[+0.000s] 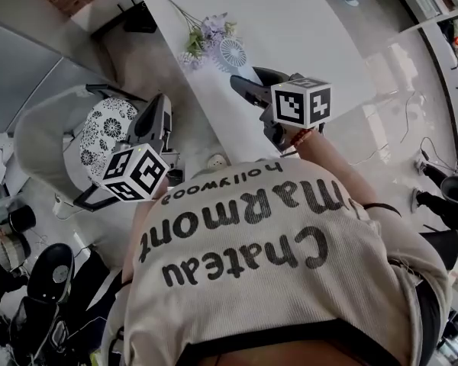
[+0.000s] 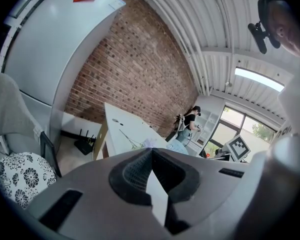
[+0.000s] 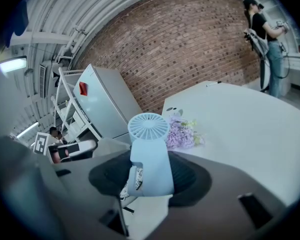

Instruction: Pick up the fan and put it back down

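A light-blue hand fan [image 3: 149, 159] with a round grille head [image 1: 233, 52] stands upright between the jaws of my right gripper [image 3: 150, 176], which is shut on its body. In the head view the right gripper [image 1: 244, 84] reaches over the left edge of the long white table [image 1: 305, 29], with the fan head beside a bunch of purple flowers [image 1: 206, 35]. The fan's base is hidden, so I cannot tell whether it touches the table. My left gripper [image 1: 158, 111] hangs left of the table above a chair, its fingertips [image 2: 151, 153] meeting with nothing between them.
A grey chair with a black-and-white patterned cushion [image 1: 107, 132] sits under the left gripper. A white fridge [image 2: 55, 49] stands by a brick wall [image 3: 190, 49]. A black router [image 1: 140, 17] and a socket [image 1: 216, 161] lie on the floor. Another person [image 3: 267, 39] stands far off.
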`<state>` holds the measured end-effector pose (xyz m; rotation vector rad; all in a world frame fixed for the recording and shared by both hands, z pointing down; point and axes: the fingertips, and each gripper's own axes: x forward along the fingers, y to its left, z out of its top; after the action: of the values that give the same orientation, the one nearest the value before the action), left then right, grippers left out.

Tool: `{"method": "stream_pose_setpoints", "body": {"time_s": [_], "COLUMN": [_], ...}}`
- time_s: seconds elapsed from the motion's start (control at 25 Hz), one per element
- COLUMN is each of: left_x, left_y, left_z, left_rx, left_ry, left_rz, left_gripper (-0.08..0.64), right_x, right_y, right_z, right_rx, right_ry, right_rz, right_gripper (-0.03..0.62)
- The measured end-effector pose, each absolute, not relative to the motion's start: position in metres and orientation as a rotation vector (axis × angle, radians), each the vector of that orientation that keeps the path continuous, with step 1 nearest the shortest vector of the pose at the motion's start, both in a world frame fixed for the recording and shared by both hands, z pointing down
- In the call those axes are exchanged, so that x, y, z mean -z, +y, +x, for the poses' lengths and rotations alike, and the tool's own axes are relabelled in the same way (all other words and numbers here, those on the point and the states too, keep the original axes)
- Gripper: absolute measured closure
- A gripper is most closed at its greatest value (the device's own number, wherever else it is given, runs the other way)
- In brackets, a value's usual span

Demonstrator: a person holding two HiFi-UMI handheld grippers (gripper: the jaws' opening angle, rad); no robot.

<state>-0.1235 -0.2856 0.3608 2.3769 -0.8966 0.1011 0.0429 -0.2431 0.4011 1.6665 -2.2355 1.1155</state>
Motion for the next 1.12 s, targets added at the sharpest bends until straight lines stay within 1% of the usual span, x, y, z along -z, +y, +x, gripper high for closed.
{"method": "stream_pose_setpoints", "body": {"time_s": [0.4,0.68,1.12], "left_x": [-0.359,-0.365,-0.383], "left_y": [-0.290,-0.287,-0.268], "left_z": [-0.089,-0.051,-0.006], "left_rx": [-0.059,-0.037,0.006], "left_ry": [-1.000,-1.072,-1.234], "left_rz": [2.301,2.249,2.137], "left_gripper": [0.561,0.561,0.561], "right_x": [-0.417,-0.425,-0.444], "right_y": [-0.253,-0.262,-0.273], "right_z": [0.072,0.096,0.152], "right_rx": [-1.153,-1.160,-1.160], "right_ry": [-2.262,-2.294,-2.329], "right_rz": [1.487,1.333,1.177], "right_gripper": [0.370,0.370,0.370]}}
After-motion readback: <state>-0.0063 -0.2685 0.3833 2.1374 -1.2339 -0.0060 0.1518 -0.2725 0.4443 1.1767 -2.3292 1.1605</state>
